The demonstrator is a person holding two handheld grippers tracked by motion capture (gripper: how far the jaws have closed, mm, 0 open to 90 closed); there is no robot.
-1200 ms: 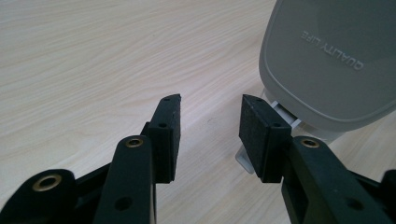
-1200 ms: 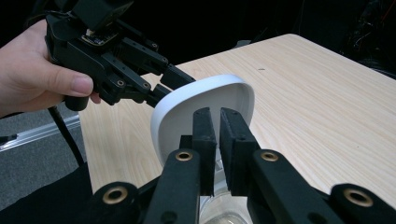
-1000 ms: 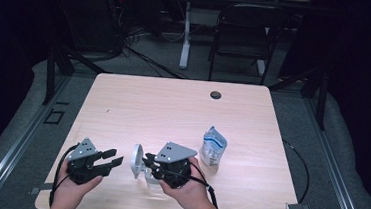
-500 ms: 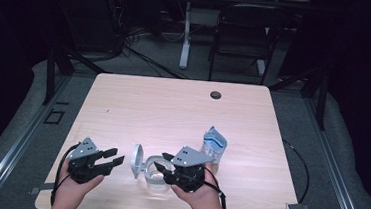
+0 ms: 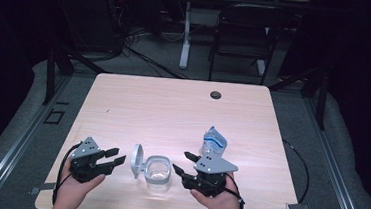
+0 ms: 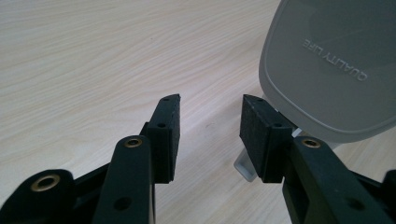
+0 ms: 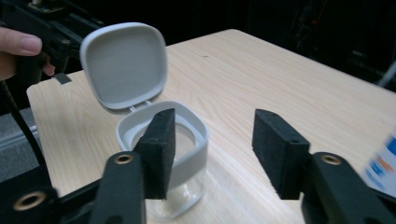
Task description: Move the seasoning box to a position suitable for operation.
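A clear jar (image 5: pixel 158 173) with a grey rim stands near the table's front edge. Its grey hinged lid (image 5: pixel 137 160) stands open on the left side. My left gripper (image 5: pixel 115 157) is open just left of the lid, with nothing between its pads. In the left gripper view the lid's back (image 6: pixel 327 70) sits just past the right pad (image 6: pixel 257 126). My right gripper (image 5: pixel 181 164) is to the right of the jar and apart from it. Its jaws have just been opening, and nothing is between them. In the right gripper view the jar (image 7: pixel 196 137) and lid (image 7: pixel 123 65) lie beyond the left pad (image 7: pixel 159 149).
A small blue and white pouch (image 5: pixel 214 142) stands on the table just behind my right gripper, and it shows blurred at the edge of the right gripper view (image 7: pixel 384 164). A dark round grommet (image 5: pixel 216 95) sits near the table's far edge. A chair (image 5: pixel 239 33) stands beyond the table.
My right gripper has drawn away from the jar toward the right and its jaws have spread apart. The jar, lid and left gripper have stayed where they were.
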